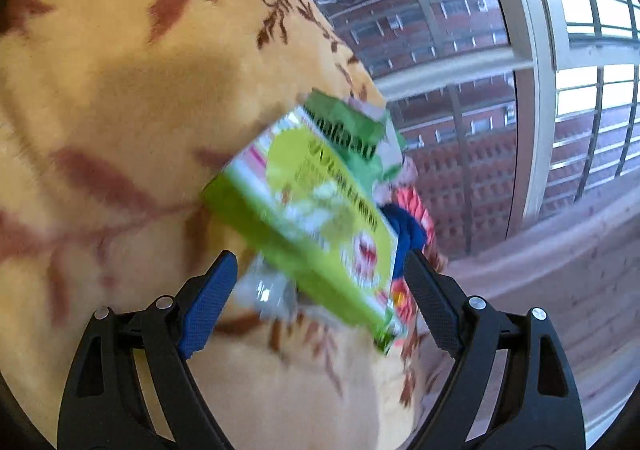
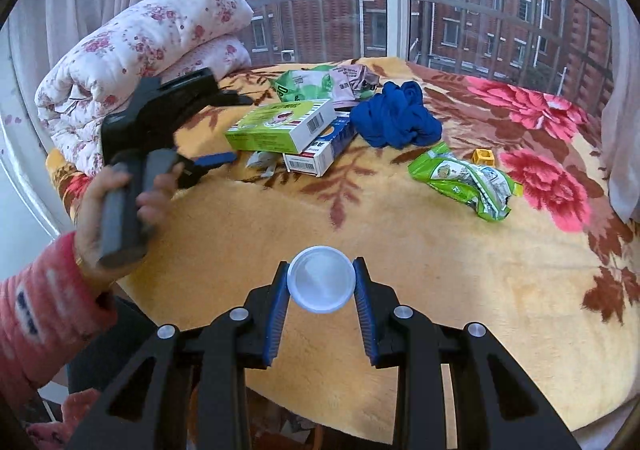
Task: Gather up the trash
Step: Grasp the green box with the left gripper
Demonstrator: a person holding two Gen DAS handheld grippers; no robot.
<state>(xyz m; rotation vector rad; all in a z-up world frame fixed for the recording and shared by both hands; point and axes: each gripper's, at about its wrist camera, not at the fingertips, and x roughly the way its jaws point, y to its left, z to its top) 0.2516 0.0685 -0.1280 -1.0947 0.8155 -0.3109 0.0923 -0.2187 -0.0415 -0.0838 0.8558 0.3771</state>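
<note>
My right gripper (image 2: 321, 278) is shut on a white round plastic cup (image 2: 321, 279), held above the yellow flowered blanket (image 2: 360, 230). My left gripper (image 1: 320, 270) is open, its jaws wide on either side of a green and white box (image 1: 304, 210); it also shows in the right wrist view (image 2: 228, 130), just left of that box (image 2: 280, 124). The box lies on a white, blue and red box (image 2: 320, 154). A crumpled green wrapper (image 2: 464, 180) lies to the right, and green and pink packets (image 2: 320, 84) lie behind the boxes.
A blue cloth (image 2: 396, 120) lies bunched beside the boxes. A small yellow cube (image 2: 483, 157) sits near the green wrapper. A folded floral quilt (image 2: 140, 54) is at the back left. Windows (image 2: 400, 2) stand behind the bed.
</note>
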